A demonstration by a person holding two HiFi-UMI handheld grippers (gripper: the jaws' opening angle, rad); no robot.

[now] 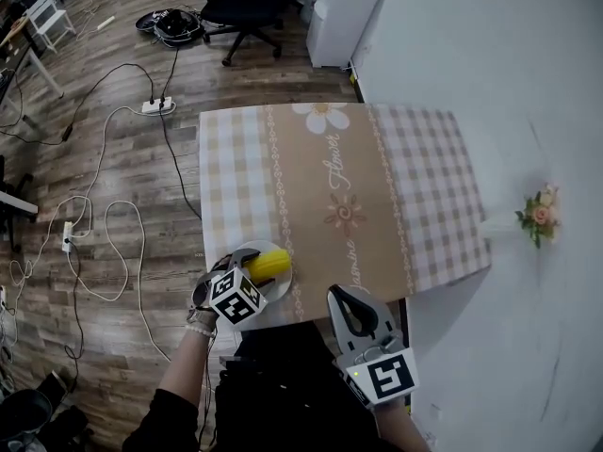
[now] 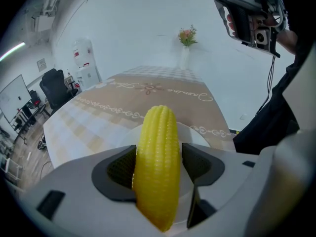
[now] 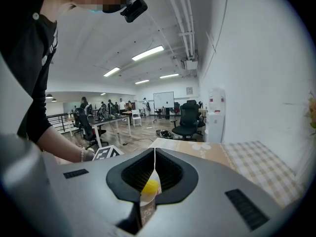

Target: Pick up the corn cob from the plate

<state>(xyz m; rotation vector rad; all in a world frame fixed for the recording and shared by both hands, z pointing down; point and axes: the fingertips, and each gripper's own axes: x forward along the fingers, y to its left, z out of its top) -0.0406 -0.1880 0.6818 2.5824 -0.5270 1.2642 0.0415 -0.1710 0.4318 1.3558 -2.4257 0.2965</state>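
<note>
A yellow corn cob (image 2: 157, 157) stands lengthwise between the dark pads of my left gripper (image 2: 158, 168), which is shut on it. In the head view the corn cob (image 1: 271, 264) lies over the white plate (image 1: 282, 287) near the table's front left corner, with the left gripper (image 1: 249, 269) reaching in from the near side. I cannot tell whether the cob still touches the plate (image 2: 200, 135). My right gripper (image 1: 340, 297) hovers at the table's front edge, right of the plate, shut and empty. Through its jaws (image 3: 154, 166) a bit of the corn cob (image 3: 150, 185) shows.
The table carries a beige checked cloth (image 1: 349, 186) with flower print. A white wall with a small flower vase (image 1: 540, 215) is on the right. Cables and a power strip (image 1: 155, 106) lie on the wooden floor to the left, and an office chair (image 1: 245, 8) stands beyond the table.
</note>
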